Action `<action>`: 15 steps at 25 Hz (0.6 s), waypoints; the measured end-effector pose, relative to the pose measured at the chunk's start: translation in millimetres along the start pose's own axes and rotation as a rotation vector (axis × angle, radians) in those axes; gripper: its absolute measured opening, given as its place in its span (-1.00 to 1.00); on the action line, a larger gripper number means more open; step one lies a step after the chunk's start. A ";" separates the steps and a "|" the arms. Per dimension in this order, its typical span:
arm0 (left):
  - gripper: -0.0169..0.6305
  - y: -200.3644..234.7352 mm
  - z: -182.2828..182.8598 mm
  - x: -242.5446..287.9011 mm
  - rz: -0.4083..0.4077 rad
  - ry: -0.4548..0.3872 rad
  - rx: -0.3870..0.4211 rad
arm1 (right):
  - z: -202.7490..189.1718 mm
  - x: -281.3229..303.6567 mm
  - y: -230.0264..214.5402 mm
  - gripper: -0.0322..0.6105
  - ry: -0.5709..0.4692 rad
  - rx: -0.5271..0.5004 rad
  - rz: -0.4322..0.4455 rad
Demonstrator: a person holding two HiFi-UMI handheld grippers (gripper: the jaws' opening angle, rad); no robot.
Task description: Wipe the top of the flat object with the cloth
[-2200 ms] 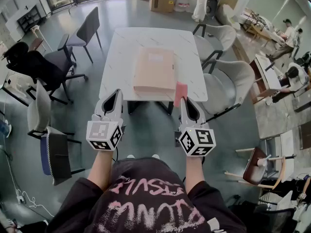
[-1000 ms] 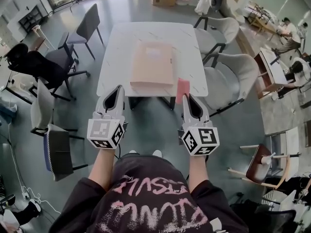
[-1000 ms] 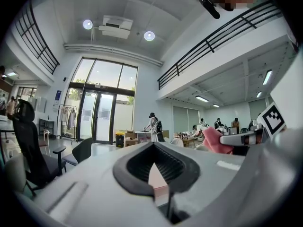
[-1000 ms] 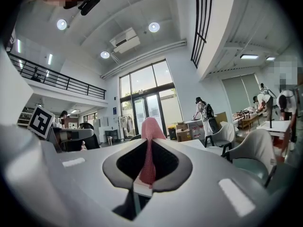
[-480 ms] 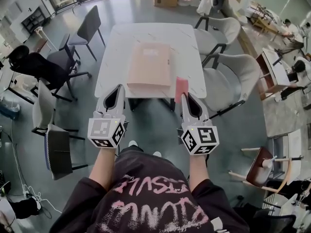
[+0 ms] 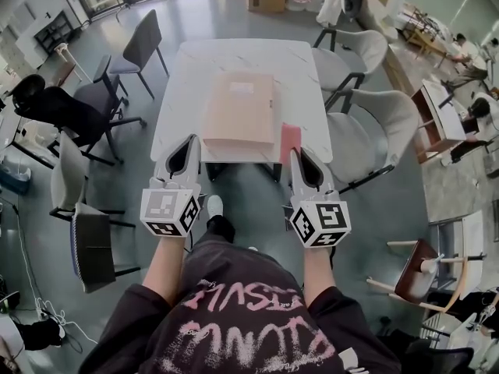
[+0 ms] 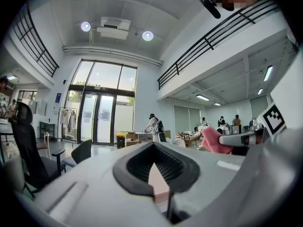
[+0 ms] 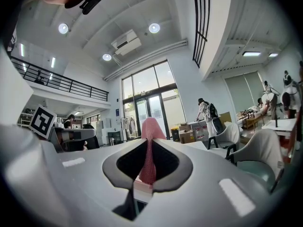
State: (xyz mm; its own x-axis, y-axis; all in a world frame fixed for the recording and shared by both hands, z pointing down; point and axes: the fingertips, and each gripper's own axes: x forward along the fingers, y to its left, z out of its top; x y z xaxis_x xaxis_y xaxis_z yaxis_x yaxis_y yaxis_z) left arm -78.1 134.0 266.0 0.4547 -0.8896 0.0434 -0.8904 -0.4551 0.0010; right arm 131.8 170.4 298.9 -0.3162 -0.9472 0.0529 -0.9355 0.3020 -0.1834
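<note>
Two chairs (image 6: 374,123) right of the table (image 6: 234,57) (flat object (image 6: 240,107) on it); right gripper (image 6: 295,153) jaws clamped on cloth (image 6: 290,139), left gripper (image 6: 191,143) jaws together.

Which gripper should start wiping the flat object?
Right: the right gripper grips the pink cloth near the right edge of the flat object; the left gripper is shut, empty.

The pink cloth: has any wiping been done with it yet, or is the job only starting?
Done: the right gripper has its jaws shut on the pink cloth. In hand: both grippers, the left gripper shut and empty, are held short of the white table. Left: all the wiping; the cloth sits beside the flat tan folder, not on its top.
</note>
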 end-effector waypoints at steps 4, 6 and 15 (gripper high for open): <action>-0.95 9.2 -2.6 9.0 -0.006 0.001 -0.010 | -0.4 12.7 2.2 -0.77 0.006 -0.016 -0.007; -0.95 12.6 -3.9 12.9 -0.012 0.003 -0.013 | -0.3 19.2 4.1 -0.77 0.010 -0.025 -0.009; -0.95 36.1 -12.4 30.7 -0.013 0.016 -0.032 | -5.8 48.0 6.6 -0.77 0.023 -0.009 -0.015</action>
State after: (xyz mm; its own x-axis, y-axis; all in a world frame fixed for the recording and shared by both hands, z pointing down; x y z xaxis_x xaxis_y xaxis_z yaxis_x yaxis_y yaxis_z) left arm -96.5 90.8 279.7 0.4665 -0.8826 0.0588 -0.8845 -0.4652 0.0340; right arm 109.5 127.6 306.0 -0.3056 -0.9490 0.0778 -0.9415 0.2890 -0.1731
